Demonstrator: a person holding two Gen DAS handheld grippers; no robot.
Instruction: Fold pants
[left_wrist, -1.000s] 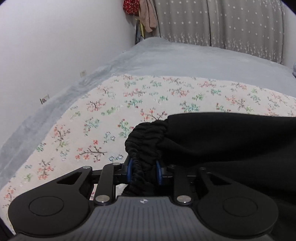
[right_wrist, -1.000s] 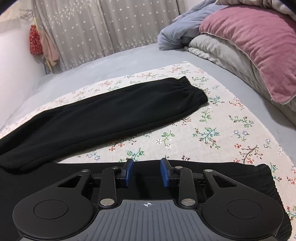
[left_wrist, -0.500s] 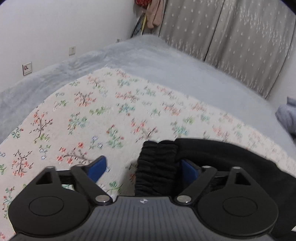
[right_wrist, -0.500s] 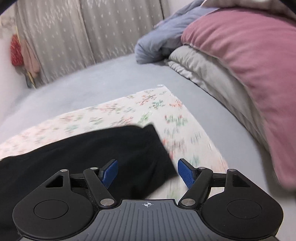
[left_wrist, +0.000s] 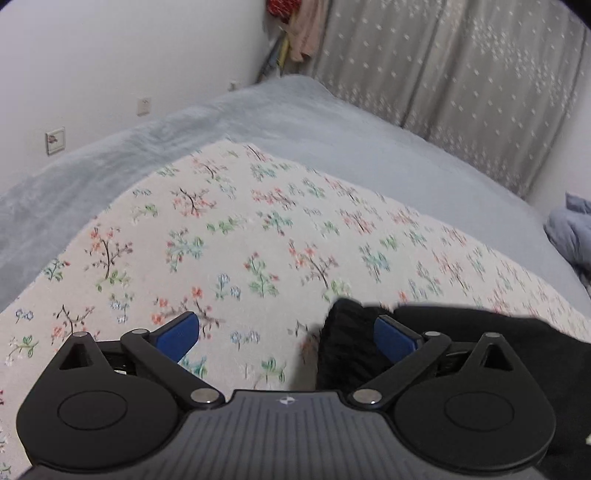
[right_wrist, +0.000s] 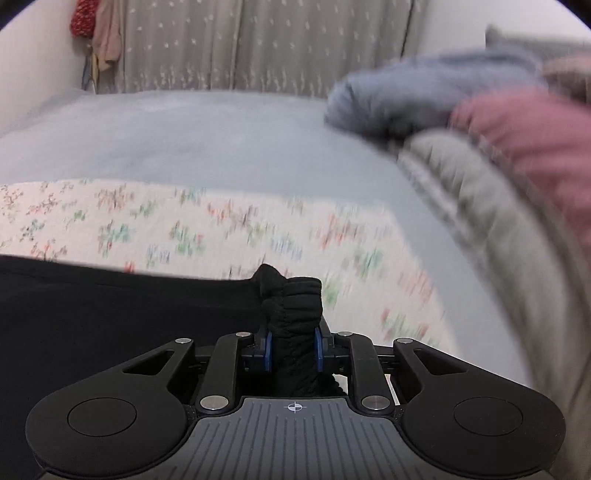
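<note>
Black pants (right_wrist: 110, 314): lying on the floral cloth (left_wrist: 258, 229), stretching away to the left in the right wrist view, and showing at the lower right in the left wrist view.
Elastic cuff (right_wrist: 295, 306): bunching up between the blue pads (right_wrist: 268, 350) of the right gripper (right_wrist: 291, 350).
Right gripper: clenching on that gathered cuff, its fingers drawn close together.
Left gripper (left_wrist: 286, 338): standing spread wide and gripping nothing; a gathered edge of the pants is sitting just inside its right blue pad (left_wrist: 395, 338), the left one hanging over bare cloth.
Floral cloth: covering part of a grey bedspread (left_wrist: 332, 140).
Background: a pink pillow (right_wrist: 535, 147) and grey bedding (right_wrist: 498, 221) are blurring at the right; starred curtains (left_wrist: 461, 81) are hanging behind.
</note>
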